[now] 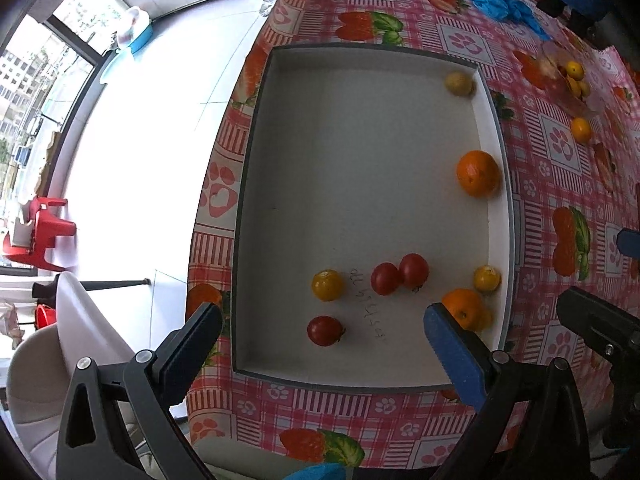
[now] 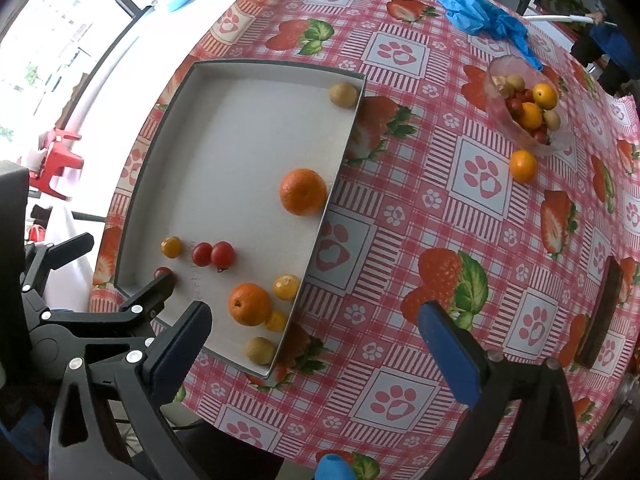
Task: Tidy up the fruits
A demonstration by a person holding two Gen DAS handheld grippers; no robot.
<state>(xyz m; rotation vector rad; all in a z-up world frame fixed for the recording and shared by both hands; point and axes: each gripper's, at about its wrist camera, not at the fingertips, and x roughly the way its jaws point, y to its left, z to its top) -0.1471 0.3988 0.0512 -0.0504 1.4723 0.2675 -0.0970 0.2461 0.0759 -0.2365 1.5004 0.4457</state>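
I hold both grippers, left [image 1: 322,334] and right [image 2: 314,326], jaws wide and empty above the tabletop [image 2: 400,208], fruit scattered in the tray [image 1: 256,128].

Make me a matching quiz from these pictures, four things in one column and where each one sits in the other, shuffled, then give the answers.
Things:
1. Large orange
2. Crumpled blue plastic gloves
3. Small loose orange fruit
4. Pair of red cherry tomatoes

Places:
A. On the tablecloth just outside the clear plastic bowl
B. At the far edge of the table
C. Inside the shallow white tray, against its right wall
D. Inside the tray, touching each other, near its middle

Pairs: 1-C, 2-B, 3-A, 4-D
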